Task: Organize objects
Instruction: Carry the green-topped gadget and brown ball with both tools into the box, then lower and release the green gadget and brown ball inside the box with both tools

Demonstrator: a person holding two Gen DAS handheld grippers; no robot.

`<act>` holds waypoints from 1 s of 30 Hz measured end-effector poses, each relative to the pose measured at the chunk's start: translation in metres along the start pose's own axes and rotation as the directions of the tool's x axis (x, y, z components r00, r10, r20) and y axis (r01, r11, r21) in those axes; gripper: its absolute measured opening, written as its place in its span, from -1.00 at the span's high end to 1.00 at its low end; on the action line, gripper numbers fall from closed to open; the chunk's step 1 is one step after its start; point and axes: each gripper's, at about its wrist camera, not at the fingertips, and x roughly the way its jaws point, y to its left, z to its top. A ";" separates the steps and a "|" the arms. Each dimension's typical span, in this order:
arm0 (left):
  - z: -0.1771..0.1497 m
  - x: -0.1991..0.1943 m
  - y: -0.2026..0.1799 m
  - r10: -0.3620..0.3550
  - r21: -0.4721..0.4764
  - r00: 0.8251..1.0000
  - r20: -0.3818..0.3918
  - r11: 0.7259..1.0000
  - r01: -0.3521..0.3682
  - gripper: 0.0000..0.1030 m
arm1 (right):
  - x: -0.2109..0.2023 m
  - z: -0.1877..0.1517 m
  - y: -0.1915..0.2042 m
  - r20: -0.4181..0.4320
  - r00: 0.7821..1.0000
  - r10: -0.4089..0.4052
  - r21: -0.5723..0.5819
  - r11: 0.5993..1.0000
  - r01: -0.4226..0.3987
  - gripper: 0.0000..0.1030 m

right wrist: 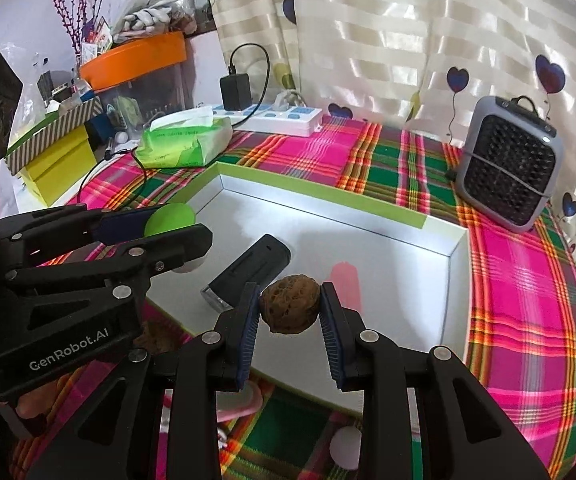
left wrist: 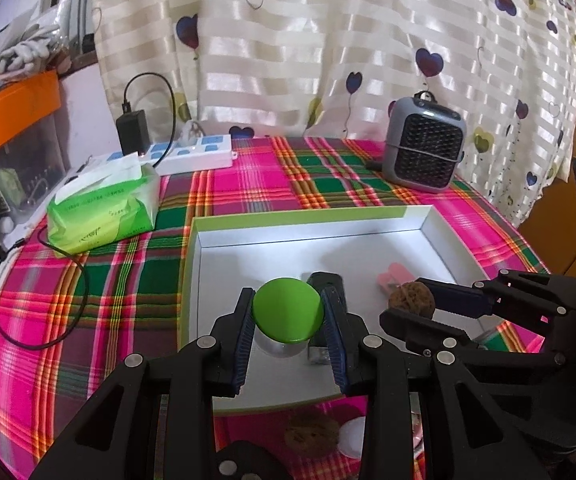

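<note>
Gripping the walnut (right wrist: 290, 309), right tool (right wrist: 289, 312) hangs seemingly over the tray (right wrist: 454, 280).

Bench cloth (left wrist: 248, 184): plaid, hot pink w/ green blocks, orange/yellow lines. Tray (left wrist: 440, 224): white inside, lime-green outer rim. Lid (left wrist: 288, 310) in left gripper (left wrist: 288, 312): bright green top, silver below. Walnut (right wrist: 290, 308) in right gripper (right wrist: 290, 312): brown, wrinkled. Both grippers black; fingers (right wrist: 248, 320) w/ dark blue ribbed pads. In tray: black device (right wrist: 254, 268), pink clip (right wrist: 346, 280). Tissue pack (left wrist: 104, 208): green, white tissue on top. Power strip (left wrist: 196, 156): white w/ light blue sockets; adapter (left wrist: 133, 132) black. Fan (left wrist: 424, 146): grey body, black grille. Curtain (left wrist: 308, 40): cream stripes, navy heart balloons. Bin lid (right wrist: 136, 60): orange.
</note>
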 end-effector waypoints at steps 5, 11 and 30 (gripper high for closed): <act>-0.002 0.010 0.004 0.006 -0.002 1.000 -0.026 1.000 -0.006 0.40 | 0.011 -0.002 -0.001 -0.023 1.000 0.010 0.004 1.000 -0.010 0.39; -0.006 0.021 0.006 -0.015 -0.011 0.998 -0.059 1.000 0.015 0.40 | 0.019 -0.003 -0.003 -0.036 0.999 0.007 0.012 1.000 -0.006 0.39; -0.005 0.019 0.002 -0.054 -0.007 0.998 -0.045 0.999 0.054 0.36 | 0.005 -0.003 -0.002 0.023 0.999 -0.025 0.004 1.000 0.025 0.24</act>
